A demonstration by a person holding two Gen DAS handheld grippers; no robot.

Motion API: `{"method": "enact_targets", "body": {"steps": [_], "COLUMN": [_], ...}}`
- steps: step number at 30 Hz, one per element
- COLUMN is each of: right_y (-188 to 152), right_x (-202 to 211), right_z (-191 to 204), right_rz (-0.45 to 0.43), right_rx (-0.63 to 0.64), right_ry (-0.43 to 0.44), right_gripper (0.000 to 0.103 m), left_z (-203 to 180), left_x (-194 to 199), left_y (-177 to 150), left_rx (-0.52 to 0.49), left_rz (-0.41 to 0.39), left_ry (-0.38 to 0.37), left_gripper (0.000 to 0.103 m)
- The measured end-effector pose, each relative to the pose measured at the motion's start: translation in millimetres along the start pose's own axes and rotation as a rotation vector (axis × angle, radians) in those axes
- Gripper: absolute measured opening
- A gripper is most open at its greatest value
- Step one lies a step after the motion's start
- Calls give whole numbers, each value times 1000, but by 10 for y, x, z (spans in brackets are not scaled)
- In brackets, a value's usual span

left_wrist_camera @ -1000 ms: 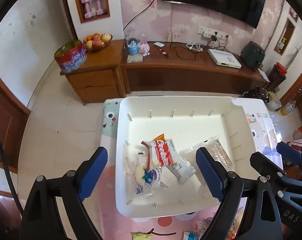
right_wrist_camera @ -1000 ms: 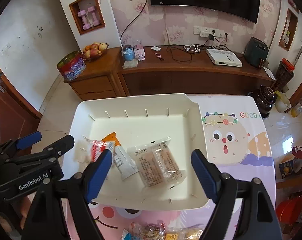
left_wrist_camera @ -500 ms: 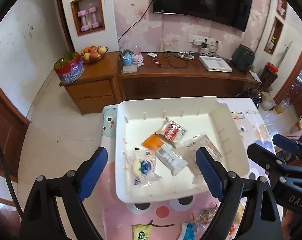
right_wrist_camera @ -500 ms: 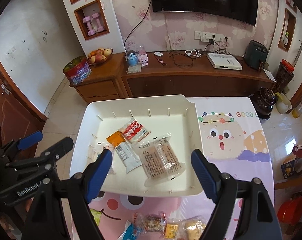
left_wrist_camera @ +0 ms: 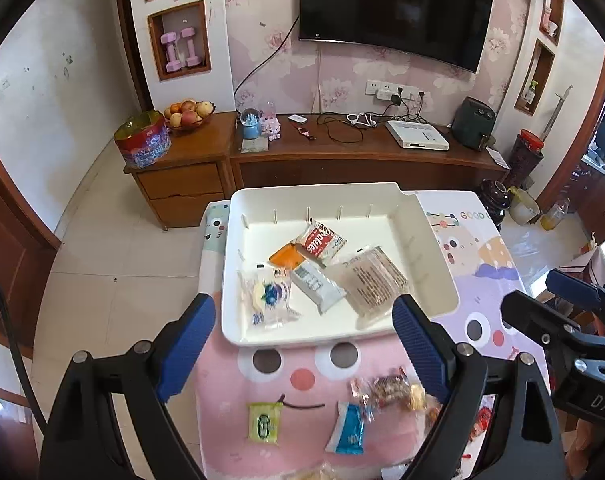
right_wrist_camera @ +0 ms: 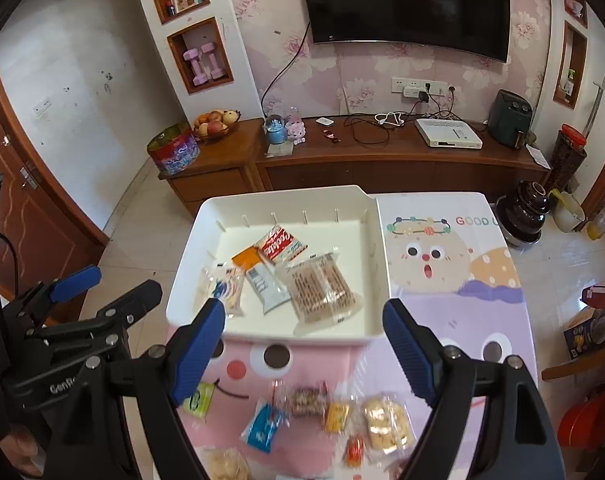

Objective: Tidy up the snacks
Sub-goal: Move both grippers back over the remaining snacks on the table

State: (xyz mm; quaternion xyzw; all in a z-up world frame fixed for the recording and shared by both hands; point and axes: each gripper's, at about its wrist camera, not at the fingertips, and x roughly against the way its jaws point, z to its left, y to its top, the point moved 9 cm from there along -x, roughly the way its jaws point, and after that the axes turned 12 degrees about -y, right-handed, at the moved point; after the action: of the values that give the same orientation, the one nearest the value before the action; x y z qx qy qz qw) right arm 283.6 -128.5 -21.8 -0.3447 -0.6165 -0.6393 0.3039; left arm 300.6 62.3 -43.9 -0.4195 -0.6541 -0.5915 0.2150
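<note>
Both grippers spread and empty above a cartoon-printed table with a white tray of snacks.

The left gripper (left_wrist_camera: pixel 302 334) has its blue fingers (left_wrist_camera: pixel 188 340) wide apart with nothing between them; the right gripper (right_wrist_camera: pixel 304 338) is likewise released, gripping nothing; beneath them a pink and lilac tablecloth (left_wrist_camera: pixel 482 280) printed with cartoon faces covers the table; the white tray (left_wrist_camera: pixel 434 256) sits at its far end, holding five packets: a red cookie packet (left_wrist_camera: pixel 320 242), an orange one (left_wrist_camera: pixel 285 257), a white one (left_wrist_camera: pixel 316 285), a clear wrapper of brown biscuits (right_wrist_camera: pixel 320 290) and a clear wrapper with a blue print (left_wrist_camera: pixel 268 294); more loose snacks (right_wrist_camera: pixel 302 412) lie on the cloth near the fingers, blurred; beyond stand a tiled floor, a long wooden cabinet (left_wrist_camera: pixel 358 160), one fruit bowl (left_wrist_camera: pixel 188 114), one wall-mounted television (left_wrist_camera: pixel 394 10) and two pink dumbbells (left_wrist_camera: pixel 178 50) in a wall niche.
</note>
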Motion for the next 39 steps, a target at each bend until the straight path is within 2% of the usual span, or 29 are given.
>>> {"method": "enact_targets", "body": {"steps": [6,12,21,25,30,35,39], "right_y": [-245,-541,-1063,-1370,-1831,-2367,-2673], "right_x": [326,628,745,680,473,162,-74], "right_z": [-180,-298,-367,-316,-220,-88,-11], "right_rz": [3,-12,32,70,137,241,308], "right_rx": [7,33,43,64,93,147,174], "right_ry": [-11,-41,-10,11,30,40,37], "right_gripper": [82,82,81,81,75,73,72], "left_z": [-132,-227,-128,-70,-2,22,66], "left_x": [306,567,710,583,249,-49,-273], "left_y": [-232,-612,-1253,-1663,-2230,-2582,-2763], "left_rx": [20,30,74,84,116,135,157], "left_rz": [-17,-21,-6,43,150,220,259], "left_ry": [-19,-34,-30,-10,5,13,15], "left_gripper": [89,89,89,89,89,89,89]}}
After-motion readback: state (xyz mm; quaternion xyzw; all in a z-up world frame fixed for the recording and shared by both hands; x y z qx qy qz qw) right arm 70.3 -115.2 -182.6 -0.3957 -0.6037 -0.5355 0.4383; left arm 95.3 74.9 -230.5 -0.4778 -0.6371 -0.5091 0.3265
